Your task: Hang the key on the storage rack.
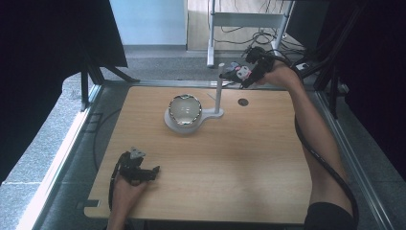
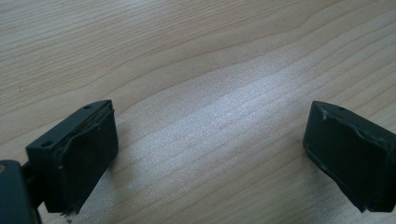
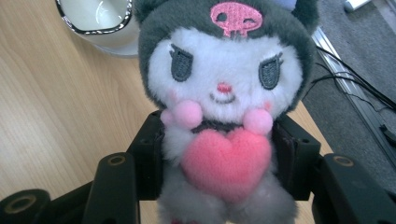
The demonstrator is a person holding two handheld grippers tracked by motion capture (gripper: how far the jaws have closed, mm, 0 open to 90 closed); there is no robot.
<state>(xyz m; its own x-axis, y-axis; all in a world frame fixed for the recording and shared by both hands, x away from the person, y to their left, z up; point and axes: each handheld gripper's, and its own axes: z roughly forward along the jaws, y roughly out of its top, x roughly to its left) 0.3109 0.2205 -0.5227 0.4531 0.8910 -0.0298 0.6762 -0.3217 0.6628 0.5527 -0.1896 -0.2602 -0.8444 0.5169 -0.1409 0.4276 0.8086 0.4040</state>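
The wooden table (image 1: pixel 230 163) carried a white stand (image 1: pixel 216 113) near its far middle. The stand had a round base, an upright post (image 1: pixel 219 88) on its right side, and a bowl-shaped lamp (image 1: pixel 184 109) with a shiny dark rim sitting on the base. A small dark round mark (image 1: pixel 243 102) lay on the tabletop to the right of the post, apart from it.

The left gripper (image 1: pixel 155 171) rested low at the near left part of the table, held by the person's left hand (image 1: pixel 125 189). In the left gripper view its jaws stood wide apart, with bare wood grain between them and nothing held. Its black pads (image 2: pixel 86 158) looked worn at the edges.

The right gripper (image 1: pixel 238 73) was raised at the far right, just beyond the far edge of the table and close to the top of the post, at the end of the person's outstretched right arm (image 1: pixel 313 139). Its jaws were closed on a plush toy (image 3: pixel 224 102), gripping the body from both sides. The toy had a white face, a dark grey hood bearing a pink skull mark, pink round hands and a pink heart (image 3: pixel 226 161) on its front. In the right gripper view the toy faced the camera, upright between the jaws, with the rim of the lamp visible behind it at upper left

A black cable (image 1: pixel 330 170) trailed from the right gripper along the arm toward the near edge
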